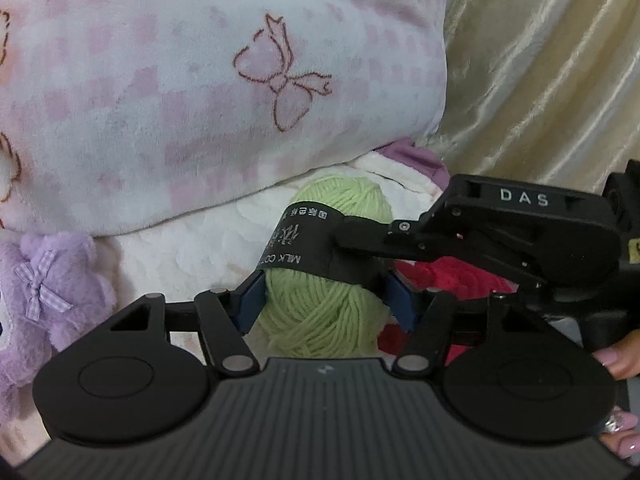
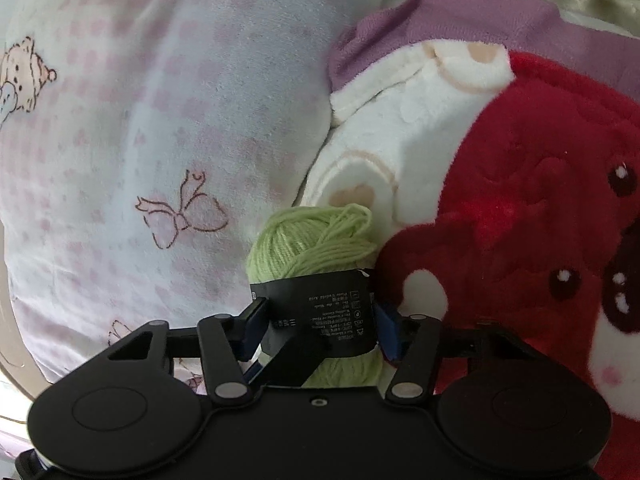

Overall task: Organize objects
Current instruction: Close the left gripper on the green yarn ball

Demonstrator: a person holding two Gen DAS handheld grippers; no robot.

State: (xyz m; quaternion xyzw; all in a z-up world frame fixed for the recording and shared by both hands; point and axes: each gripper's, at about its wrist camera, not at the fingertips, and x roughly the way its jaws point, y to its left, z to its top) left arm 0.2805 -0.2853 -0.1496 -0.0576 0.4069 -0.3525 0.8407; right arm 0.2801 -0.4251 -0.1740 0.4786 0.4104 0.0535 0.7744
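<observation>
**Two tools on one skein of green yarn among plush bedding**

A soft white fleece surface (image 1: 176, 248) lay under everything, backed by a cream satin drape (image 1: 540, 80) and crowded with plush things. Ahead of both tools bulged a big pillow (image 1: 200, 100) in pale pink check with bow prints, filling most of the background.

The skein of green yarn (image 1: 320, 312), wrapped in a black paper band (image 1: 304, 248), sat directly between the fingers of the left tool (image 1: 324, 304). Its blue pads (image 1: 250, 304) lay against the yarn's lower half on either side, so the left tool appeared clamped on the skein. The right tool (image 2: 320, 324) came in from the left tool's right and, in its own view, had its pads (image 2: 254, 330) pressed on either side of the black band, closed on the same skein. In the left view one of its fingers crossed over the band.

Things pressed close around. A red plush toy (image 2: 520, 240) with dark eyes sat hard against the yarn on the right tool's right, touching it. A white plush piece with a purple edge (image 2: 400, 120) lay just beyond the skein, between pillow and red toy. To the left tool's far left was a lilac plush (image 1: 48, 288) with a gingham bow, well apart from the yarn. Fingers with pink nails (image 1: 616, 360) showed at the right edge.
</observation>
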